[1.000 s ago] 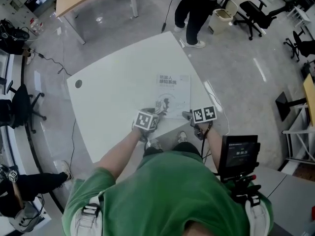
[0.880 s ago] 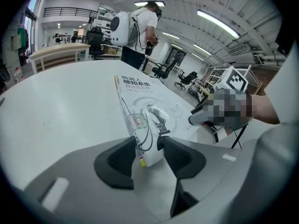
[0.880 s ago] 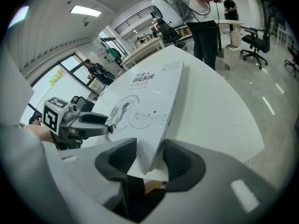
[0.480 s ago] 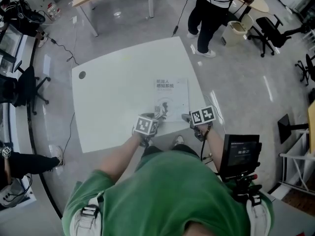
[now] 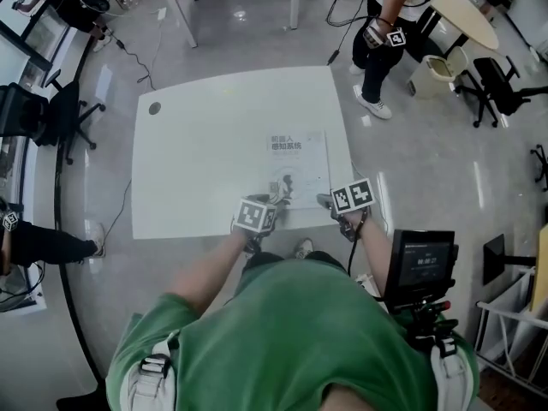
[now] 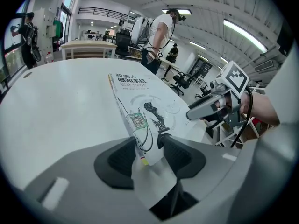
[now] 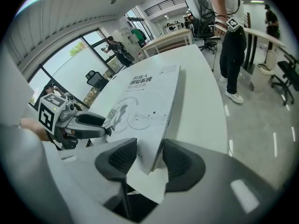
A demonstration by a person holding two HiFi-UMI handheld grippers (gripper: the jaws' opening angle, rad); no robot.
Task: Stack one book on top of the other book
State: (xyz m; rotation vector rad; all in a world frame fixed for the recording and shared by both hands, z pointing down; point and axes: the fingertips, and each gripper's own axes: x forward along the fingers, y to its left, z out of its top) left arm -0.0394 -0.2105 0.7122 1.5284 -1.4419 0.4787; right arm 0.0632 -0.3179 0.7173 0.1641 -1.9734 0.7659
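Two near corners of the book (image 5: 300, 163) are pinched by left tool (image 5: 276, 198) and right tool (image 5: 325, 202).

Bench (image 5: 197, 161) bare left of and beyond book (image 5: 300, 157); left gripper (image 5: 276, 198) and right gripper (image 5: 325, 201) crowd its near corners.

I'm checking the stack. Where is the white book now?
Head view: the white book is at the right side of the table, its near corners in the left gripper and right gripper.
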